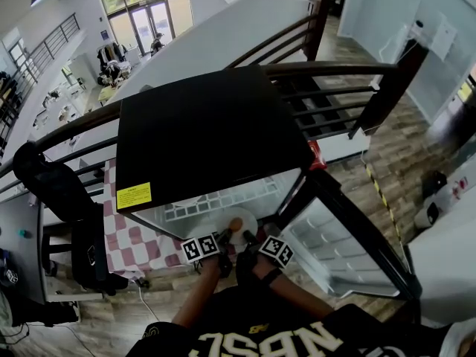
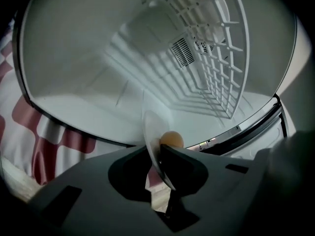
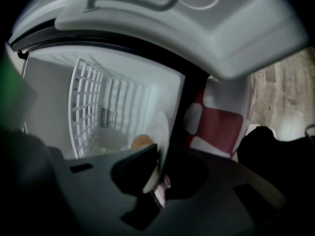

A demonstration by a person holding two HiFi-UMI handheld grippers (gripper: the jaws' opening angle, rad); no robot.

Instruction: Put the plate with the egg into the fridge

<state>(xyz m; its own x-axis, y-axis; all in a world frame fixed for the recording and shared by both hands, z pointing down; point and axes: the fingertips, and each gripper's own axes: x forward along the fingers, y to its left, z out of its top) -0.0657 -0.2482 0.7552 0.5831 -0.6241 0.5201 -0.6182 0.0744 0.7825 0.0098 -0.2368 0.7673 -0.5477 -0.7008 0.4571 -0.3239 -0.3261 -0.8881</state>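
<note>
You stood on a wood floor [image 1: 416,147]; a dark railing [image 1: 327,69] ran beyond, bright windows [image 1: 141,6] far left.

A red and white checked cloth [image 1: 130,238] lies low on the left. A black bag [image 1: 56,188] is near it, up against a dark wooden railing [image 1: 327,68]. On the right is a brown wood floor [image 1: 349,173] with a yellow and black striped tape [image 1: 378,190] on it. Far back are big glass doors [image 1: 145,17].

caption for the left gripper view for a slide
Left gripper with the plate rim between its fingers, egg on it, facing the open fridge interior.
</note>
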